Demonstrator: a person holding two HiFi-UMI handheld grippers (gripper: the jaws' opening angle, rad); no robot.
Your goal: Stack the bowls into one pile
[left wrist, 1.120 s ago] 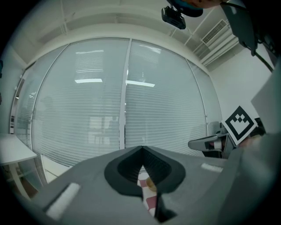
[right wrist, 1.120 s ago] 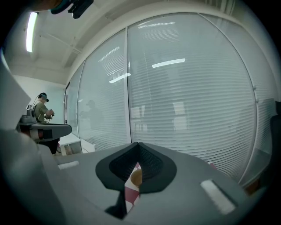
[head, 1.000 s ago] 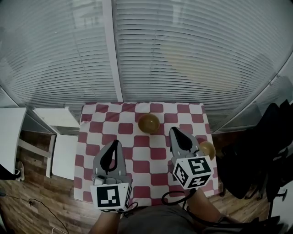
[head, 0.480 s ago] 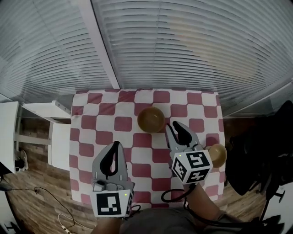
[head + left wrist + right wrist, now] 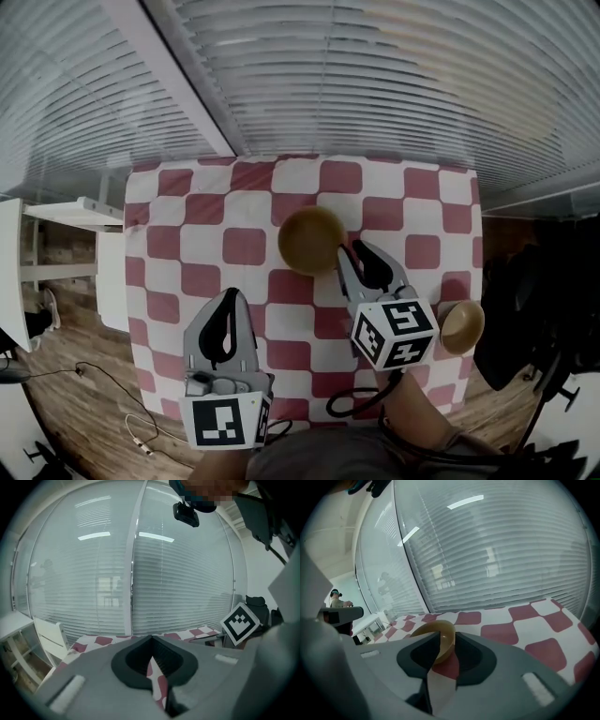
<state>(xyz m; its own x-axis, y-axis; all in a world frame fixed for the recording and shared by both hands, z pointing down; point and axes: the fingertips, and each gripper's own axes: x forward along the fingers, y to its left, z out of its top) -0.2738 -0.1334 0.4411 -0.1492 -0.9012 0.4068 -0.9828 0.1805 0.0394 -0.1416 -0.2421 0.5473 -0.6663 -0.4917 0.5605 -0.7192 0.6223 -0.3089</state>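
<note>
1. Filling the far side of the room, slatted blinds (image 5: 375, 84) run behind the counter, and wood floor (image 5: 75, 375) shows to its left.
2. The counter (image 5: 244, 246) wears a red-and-white checked cloth. It lies flat, but it would probably bunch if a bowl were pushed across it rather than lifted.
3. The middle bowl (image 5: 312, 240) stands upright near the counter's centre. The edge bowl (image 5: 462, 326) sits at the right-hand border, well apart from it.
4. Both bowls look stiff, light and smooth, tan in colour. The curved walls would likely slip in a grip. The rim is the better hold, with one jaw inside and one outside.
5. The right gripper (image 5: 356, 251) has just been opening its jaws, which now stand spread with nothing between them. The middle bowl's near rim lies just ahead of the gap.
6. The left gripper (image 5: 229, 298) has its tips pressed together and holds nothing. It hangs over the cloth, clear of both bowls.
</note>
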